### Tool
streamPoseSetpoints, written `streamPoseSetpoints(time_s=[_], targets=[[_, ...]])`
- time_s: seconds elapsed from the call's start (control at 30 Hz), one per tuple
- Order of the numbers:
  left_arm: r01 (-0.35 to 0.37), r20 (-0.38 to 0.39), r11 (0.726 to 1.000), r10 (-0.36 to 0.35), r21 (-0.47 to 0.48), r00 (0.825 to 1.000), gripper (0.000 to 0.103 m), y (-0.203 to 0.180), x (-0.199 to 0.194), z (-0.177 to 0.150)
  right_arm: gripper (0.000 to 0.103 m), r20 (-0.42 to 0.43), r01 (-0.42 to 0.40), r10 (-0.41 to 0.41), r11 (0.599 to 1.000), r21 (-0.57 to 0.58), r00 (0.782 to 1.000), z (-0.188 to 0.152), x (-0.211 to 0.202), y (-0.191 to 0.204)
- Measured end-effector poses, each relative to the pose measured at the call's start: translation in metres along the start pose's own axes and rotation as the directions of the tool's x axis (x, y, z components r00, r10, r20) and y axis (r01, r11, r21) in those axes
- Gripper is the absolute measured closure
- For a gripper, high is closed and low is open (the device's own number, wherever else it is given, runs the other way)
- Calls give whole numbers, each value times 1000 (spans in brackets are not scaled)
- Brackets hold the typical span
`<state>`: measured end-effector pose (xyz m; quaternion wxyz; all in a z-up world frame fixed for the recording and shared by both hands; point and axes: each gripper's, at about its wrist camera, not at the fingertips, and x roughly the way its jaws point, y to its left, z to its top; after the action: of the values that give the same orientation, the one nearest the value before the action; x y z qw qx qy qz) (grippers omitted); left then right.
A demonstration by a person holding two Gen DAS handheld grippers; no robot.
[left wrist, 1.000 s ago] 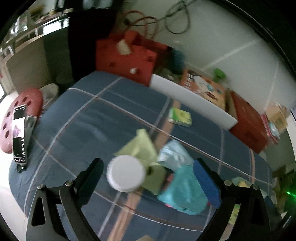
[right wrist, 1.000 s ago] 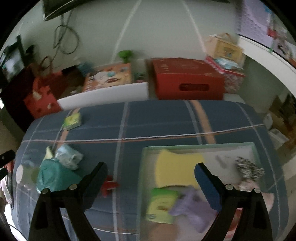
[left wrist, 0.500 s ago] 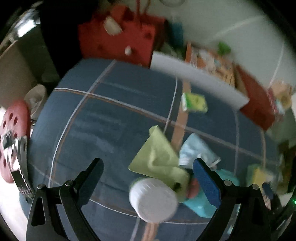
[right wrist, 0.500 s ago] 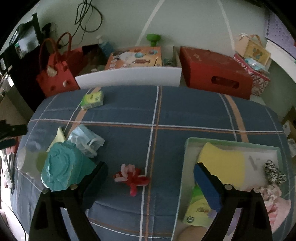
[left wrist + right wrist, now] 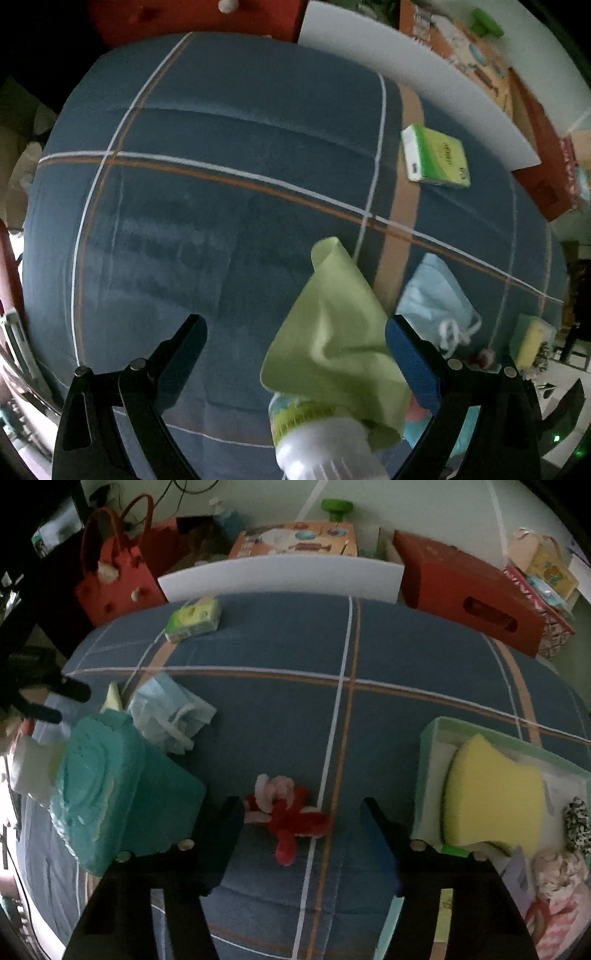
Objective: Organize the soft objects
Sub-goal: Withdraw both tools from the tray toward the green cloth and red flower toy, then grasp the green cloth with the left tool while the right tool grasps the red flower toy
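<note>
Red tote bag (image 5: 114,579) beyond bed's far-left corner. White board (image 5: 280,576) upright along far edge. Orange picture box (image 5: 295,541) behind it; red carton (image 5: 465,590) right.

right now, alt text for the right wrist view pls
The right claw, closing, hangs over a red plush on a blue plaid bed. A tray with a yellow sponge sits right, a teal pack left.
</note>
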<state>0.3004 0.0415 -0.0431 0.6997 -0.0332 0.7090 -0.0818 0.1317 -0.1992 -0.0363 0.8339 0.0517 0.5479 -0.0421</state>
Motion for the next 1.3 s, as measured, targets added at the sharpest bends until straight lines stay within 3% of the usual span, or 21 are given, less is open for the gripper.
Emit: streamPoseSetpoints(time_s=[0.33,0.6,0.7,0.8,0.9,0.97,1.1,1.3], targets=[[2,-119,1000,1,29,993,6,-25,30,27,45,-22,-43,42,999,-16,999,-2,13,10],[-51,-168,994,67,98,984,9,-48,42,44,64,-29,-73,72,997,-38,997,-2,15,15],[-73,-177,993,89,96,980,25,-54,48,44,68,-32,-84,83,996,-37,996,-2,15,14],[-82,-172,990,101,113,980,34,-60,50,43,71,-33,-93,92,995,-28,995,-2,14,12],[-59,-165,992,76,110,983,68,-63,45,35,73,-30,-97,96,995,-17,995,-1,12,9],[-30,-162,994,47,106,986,81,-62,42,33,74,-24,-94,93,995,-15,995,-1,9,8],[-3,-142,996,16,92,990,92,-54,41,23,75,-8,-92,92,996,5,996,0,3,1],[34,-62,997,-30,66,998,96,-39,16,6,77,24,-114,114,993,33,993,1,-7,-8]])
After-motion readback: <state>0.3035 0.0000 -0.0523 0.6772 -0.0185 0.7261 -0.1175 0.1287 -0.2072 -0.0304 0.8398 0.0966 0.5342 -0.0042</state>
